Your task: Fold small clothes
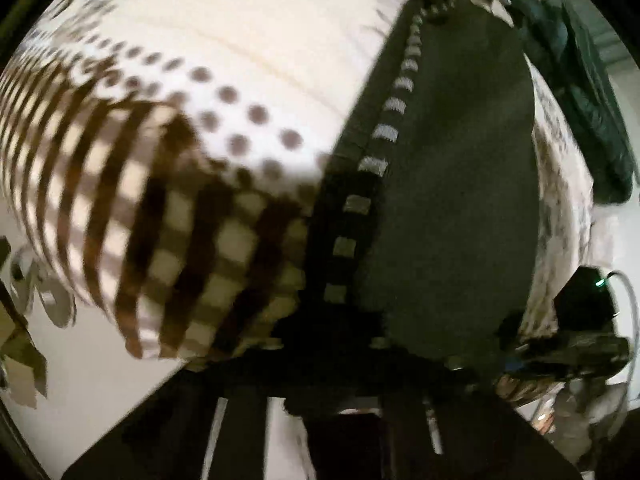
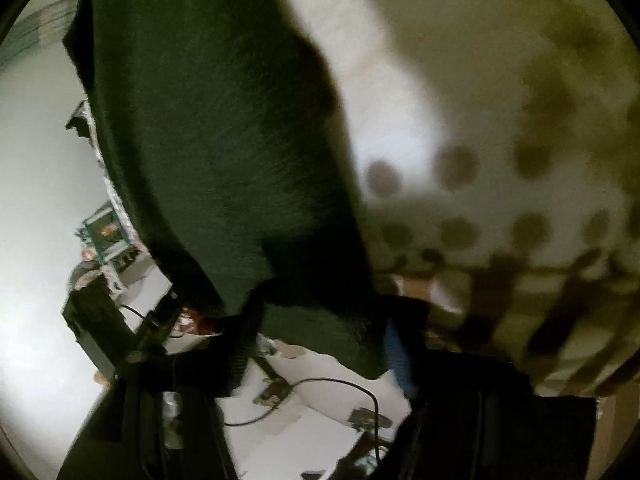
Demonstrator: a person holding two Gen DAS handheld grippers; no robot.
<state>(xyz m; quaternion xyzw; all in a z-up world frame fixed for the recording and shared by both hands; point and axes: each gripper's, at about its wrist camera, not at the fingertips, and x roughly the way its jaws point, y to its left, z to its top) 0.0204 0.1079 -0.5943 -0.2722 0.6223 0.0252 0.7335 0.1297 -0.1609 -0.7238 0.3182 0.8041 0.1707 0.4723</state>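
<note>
A dark green-black small garment with a dashed white stripe down its side lies over a white cloth printed with brown dots and checks. My left gripper is shut on the garment's near edge. In the right wrist view the same dark garment hangs in front of the dotted cloth. My right gripper is shut on its lower edge. Both views are blurred.
The right gripper's black body with a green light shows at the right of the left wrist view. The left gripper's body and a black cable show over a white surface. Dark clothing lies at the far right.
</note>
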